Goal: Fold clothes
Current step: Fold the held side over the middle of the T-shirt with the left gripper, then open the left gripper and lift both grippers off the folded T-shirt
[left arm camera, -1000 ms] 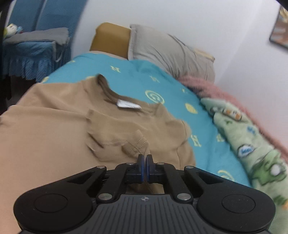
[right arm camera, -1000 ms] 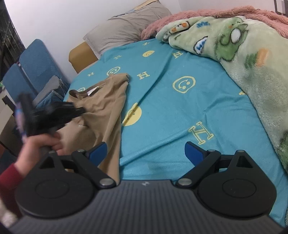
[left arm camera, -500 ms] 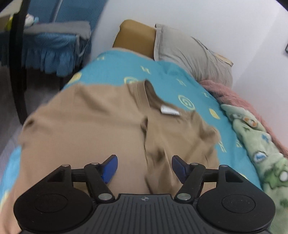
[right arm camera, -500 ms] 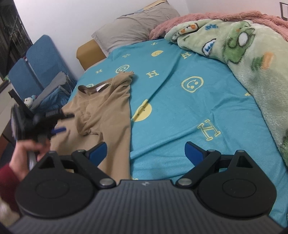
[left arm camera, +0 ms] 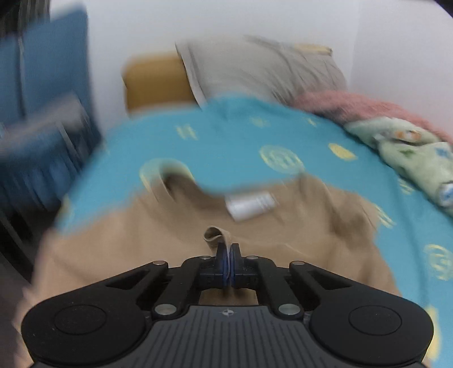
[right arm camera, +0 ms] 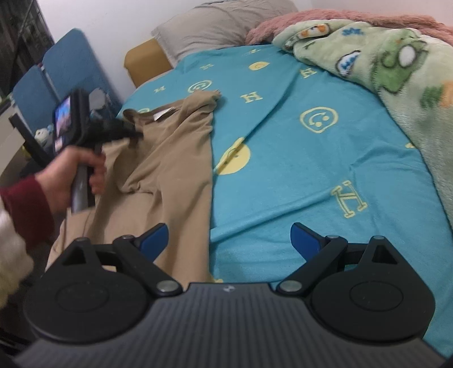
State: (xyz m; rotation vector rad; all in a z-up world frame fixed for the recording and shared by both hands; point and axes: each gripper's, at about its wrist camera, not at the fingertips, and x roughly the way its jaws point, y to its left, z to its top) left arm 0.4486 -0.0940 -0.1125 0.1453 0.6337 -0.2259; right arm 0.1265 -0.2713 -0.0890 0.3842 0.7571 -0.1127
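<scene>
A tan T-shirt (left arm camera: 283,240) lies on the teal bedsheet (left arm camera: 240,147), its collar and white label (left arm camera: 250,201) at the far end. My left gripper (left arm camera: 228,252) is shut on a small fold of the tan shirt near its middle; the view is blurred. In the right wrist view the shirt (right arm camera: 170,158) lies at the left of the bed and the left gripper (right arm camera: 133,131) pinches it near the collar. My right gripper (right arm camera: 229,239) is open and empty above the shirt's right edge and the sheet (right arm camera: 297,158).
A green cartoon blanket (right arm camera: 382,62) and a pink fleece (right arm camera: 339,17) are heaped on the bed's right. A grey pillow (left arm camera: 254,70) and tan headboard (left arm camera: 153,82) are at the far end. Blue chairs (right arm camera: 65,65) stand left of the bed.
My left gripper opened half a second ago, dropping the sleeve fold, then moved toward the collar and shut on a fold of the shirt. The right gripper stayed open and shifted slightly.
</scene>
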